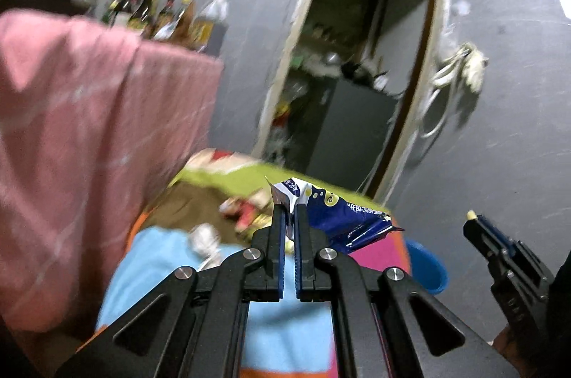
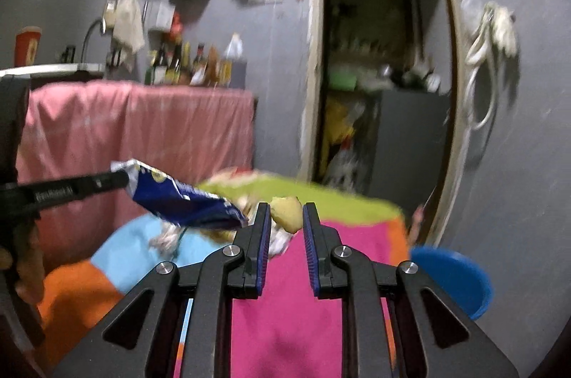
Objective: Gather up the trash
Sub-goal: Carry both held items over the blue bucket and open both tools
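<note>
In the left wrist view, the left gripper (image 1: 289, 210) is pressed together on the top corner of a blue snack wrapper (image 1: 342, 214), which hangs off to the right above a mat of coloured patches (image 1: 271, 335). More scraps (image 1: 246, 214) lie blurred on the brown patch near the mat's far edge, under its green border. A blue bin (image 1: 430, 271) stands just off the mat's right edge. The right gripper (image 1: 476, 221) shows at the right with a pale bit at its tip.

In the right wrist view, the right gripper (image 2: 285, 217) is pinching a yellowish scrap (image 2: 287, 212) between its tips; the scrap looks like peel or food, though blur hides exactly what. The wrapper (image 2: 185, 199) hangs from the left gripper (image 2: 119, 179), which reaches in from the left. The bin (image 2: 456, 285) sits low at the right, beside the mat (image 2: 292, 313).

Both pieces seem lifted and ready to be carried. To do this well, I would keep both grips firm, bring each piece right over the bin's mouth, and only then let go. The light wrapper may drift, so it should go low.
</note>
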{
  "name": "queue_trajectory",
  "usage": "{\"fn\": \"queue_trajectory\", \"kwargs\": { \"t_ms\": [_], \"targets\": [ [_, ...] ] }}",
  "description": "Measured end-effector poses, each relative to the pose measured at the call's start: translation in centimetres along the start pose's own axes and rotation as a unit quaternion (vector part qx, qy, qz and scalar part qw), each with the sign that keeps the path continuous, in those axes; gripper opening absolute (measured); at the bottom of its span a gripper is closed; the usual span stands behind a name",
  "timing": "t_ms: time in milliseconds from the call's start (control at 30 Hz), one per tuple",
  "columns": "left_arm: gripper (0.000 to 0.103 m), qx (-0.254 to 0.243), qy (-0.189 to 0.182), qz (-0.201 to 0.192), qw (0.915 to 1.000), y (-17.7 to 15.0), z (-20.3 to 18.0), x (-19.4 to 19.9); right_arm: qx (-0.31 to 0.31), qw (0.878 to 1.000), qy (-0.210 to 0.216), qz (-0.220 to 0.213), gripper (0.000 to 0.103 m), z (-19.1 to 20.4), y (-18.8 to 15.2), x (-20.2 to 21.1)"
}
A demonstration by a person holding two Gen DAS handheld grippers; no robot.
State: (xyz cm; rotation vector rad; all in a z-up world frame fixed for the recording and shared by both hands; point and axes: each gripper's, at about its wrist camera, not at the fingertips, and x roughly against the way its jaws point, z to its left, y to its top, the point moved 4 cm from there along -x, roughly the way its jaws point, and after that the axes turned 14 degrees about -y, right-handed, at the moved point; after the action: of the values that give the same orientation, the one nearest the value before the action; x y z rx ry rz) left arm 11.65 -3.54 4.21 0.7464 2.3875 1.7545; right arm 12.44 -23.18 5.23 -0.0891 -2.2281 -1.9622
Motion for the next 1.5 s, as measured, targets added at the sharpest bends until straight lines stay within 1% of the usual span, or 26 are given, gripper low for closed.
{"fn": "queue_trajectory", "kwargs": {
  "t_ms": [100,167,300,433,533,633,700,833,1000,1100,1267,1367,1500],
  "targets": [
    [0.002,-0.027,-0.033,-0.036,0.9984,1.4,-2.7,-1.1,-0.002,0.999,-0.024,-0.039,0.016,-1.5,1.8,1.1],
    [0.002,-0.044,-0.059,-0.063,0.9953,2.5,-4.7,-2.2,-0.001,0.997,-0.047,-0.069,0.016,-2.8,3.0,1.6],
    [0.002,-0.070,-0.100,-0.098,0.9877,3.9,-8.5,-4.4,0.005,0.989,-0.094,-0.116,0.016,-5.8,4.4,2.2],
    [0.002,-0.103,-0.126,-0.123,0.9789,4.6,-12.5,-7.4,0.002,0.981,-0.134,-0.144,0.016,-9.3,4.9,1.7],
    [0.002,-0.121,-0.133,-0.127,0.9756,4.2,-15.0,-10.1,0.005,0.974,-0.164,-0.157,0.016,-12.0,4.8,0.9],
    [0.002,-0.119,-0.143,-0.105,0.9769,3.6,-16.7,-13.9,0.001,0.971,-0.183,-0.157,0.016,-15.0,4.2,-0.6],
    [0.002,-0.114,-0.149,-0.084,0.9787,3.1,-17.7,-16.6,-0.006,0.971,-0.190,-0.147,0.016,-17.0,3.3,-2.0],
    [0.002,-0.114,-0.146,-0.036,0.9820,1.4,-19.1,-22.5,-0.013,0.973,-0.202,-0.112,0.016,-20.1,1.0,-5.3],
    [0.002,-0.106,-0.136,0.016,0.9849,-1.4,-19.3,-27.9,-0.021,0.976,-0.207,-0.064,0.016,-22.4,-2.3,-8.3],
    [0.002,-0.099,-0.136,0.047,0.9846,-3.3,-18.9,-30.1,-0.029,0.976,-0.209,-0.045,0.017,-23.1,-3.9,-9.3],
    [0.002,-0.080,-0.134,0.101,0.9826,-5.7,-18.1,-32.8,-0.052,0.979,-0.199,0.007,0.017,-24.2,-6.4,-11.8],
    [0.002,-0.064,-0.135,0.123,0.9811,-6.6,-17.6,-33.8,-0.069,0.978,-0.193,0.040,0.017,-25.0,-7.8,-13.1],
    [0.002,-0.055,-0.138,0.144,0.9784,-7.5,-17.4,-34.4,-0.075,0.978,-0.187,0.059,0.017,-25.3,-8.6,-13.8]
  ]
}}
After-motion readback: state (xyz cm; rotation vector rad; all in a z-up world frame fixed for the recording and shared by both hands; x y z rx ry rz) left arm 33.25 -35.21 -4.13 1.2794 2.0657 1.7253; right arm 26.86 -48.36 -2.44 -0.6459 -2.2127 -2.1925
